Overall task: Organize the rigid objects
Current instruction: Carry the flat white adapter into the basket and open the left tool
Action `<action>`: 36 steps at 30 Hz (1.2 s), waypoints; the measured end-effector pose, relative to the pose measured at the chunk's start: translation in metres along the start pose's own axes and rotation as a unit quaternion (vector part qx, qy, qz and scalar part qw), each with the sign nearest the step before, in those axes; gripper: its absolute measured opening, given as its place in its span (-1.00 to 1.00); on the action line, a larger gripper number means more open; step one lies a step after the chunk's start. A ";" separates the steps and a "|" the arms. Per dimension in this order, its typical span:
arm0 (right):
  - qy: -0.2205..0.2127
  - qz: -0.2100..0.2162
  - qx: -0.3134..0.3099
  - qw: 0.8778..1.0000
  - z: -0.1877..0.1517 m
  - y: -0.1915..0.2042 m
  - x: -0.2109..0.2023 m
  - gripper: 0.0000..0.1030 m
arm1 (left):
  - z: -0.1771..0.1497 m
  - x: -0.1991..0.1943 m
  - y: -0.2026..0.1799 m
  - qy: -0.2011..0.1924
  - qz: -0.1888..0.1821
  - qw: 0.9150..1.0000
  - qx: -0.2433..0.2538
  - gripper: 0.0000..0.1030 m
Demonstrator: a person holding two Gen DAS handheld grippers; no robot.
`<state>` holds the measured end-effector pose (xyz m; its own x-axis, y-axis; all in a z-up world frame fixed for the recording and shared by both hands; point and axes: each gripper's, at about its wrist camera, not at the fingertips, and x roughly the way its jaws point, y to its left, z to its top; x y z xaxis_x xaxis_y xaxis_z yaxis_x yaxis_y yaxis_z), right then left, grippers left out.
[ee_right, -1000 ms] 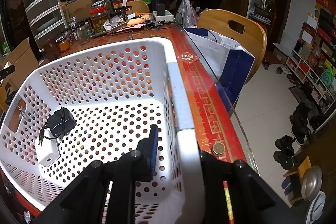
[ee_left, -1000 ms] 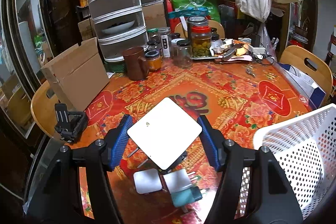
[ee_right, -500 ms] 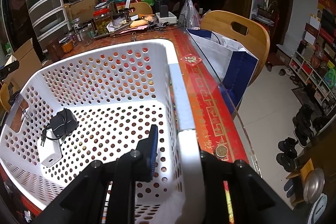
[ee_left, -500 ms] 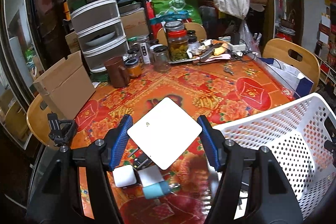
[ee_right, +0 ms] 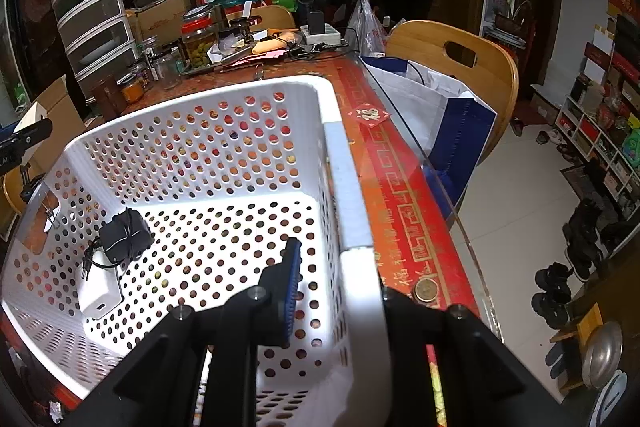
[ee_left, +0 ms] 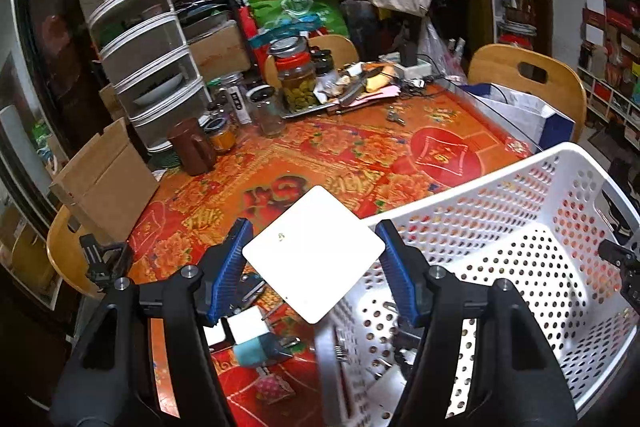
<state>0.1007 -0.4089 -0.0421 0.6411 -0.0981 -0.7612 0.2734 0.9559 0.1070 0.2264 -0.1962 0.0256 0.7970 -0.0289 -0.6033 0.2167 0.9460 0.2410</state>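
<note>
My left gripper point(ee_left: 314, 263) is shut on a flat white square box point(ee_left: 314, 253), held corner to corner in the air above the left rim of the white perforated basket point(ee_left: 520, 227). My right gripper point(ee_right: 340, 283) is shut on the basket's right wall point(ee_right: 352, 227), one blue finger point(ee_right: 292, 279) inside and the other hidden behind the wall. Inside the basket lie a black adapter with cord point(ee_right: 124, 237) and a white charger point(ee_right: 98, 289). Below the box, on the table, lie white chargers point(ee_left: 248, 325) and a teal plug point(ee_left: 252, 353).
The red patterned table point(ee_left: 320, 155) carries jars point(ee_left: 296, 79), a brown mug point(ee_left: 190, 147), a cardboard box point(ee_left: 104, 175) and stacked drawers point(ee_left: 148, 67) at the back left. Wooden chairs point(ee_right: 460, 67) and a blue-white bag point(ee_right: 440, 115) stand to the right. A coin point(ee_right: 425, 290) lies near the table edge.
My left gripper has carried the white box to the right, from over the loose chargers to over the basket's left rim. The right gripper has kept its hold on the basket wall.
</note>
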 end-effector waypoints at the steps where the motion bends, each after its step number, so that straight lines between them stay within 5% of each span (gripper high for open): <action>1: 0.000 0.001 0.000 1.000 0.000 0.000 0.000 -0.63 | 0.000 0.001 -0.003 0.001 -0.001 1.000 0.005 0.19; 15: -0.001 0.006 0.001 1.000 0.000 0.000 0.000 -0.62 | -0.007 0.001 -0.063 0.042 -0.047 0.995 0.072 0.19; 28: 0.000 0.006 0.001 1.000 0.000 0.001 0.000 -0.61 | -0.026 0.025 -0.134 0.134 -0.102 0.970 0.178 0.19; 33: 0.001 0.006 0.001 1.000 0.000 0.001 0.000 -0.61 | -0.028 0.032 -0.133 0.155 -0.142 0.963 0.169 0.19; 36: 0.002 0.006 0.001 1.000 -0.001 0.002 0.001 -0.61 | -0.026 0.027 -0.118 0.141 -0.181 0.964 0.136 0.62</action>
<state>0.1010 -0.4071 -0.0428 0.6418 -0.0861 -0.7620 0.2675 0.9564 0.1173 0.2081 -0.3005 -0.0392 0.4647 -0.2159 -0.8587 0.6218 0.7700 0.1429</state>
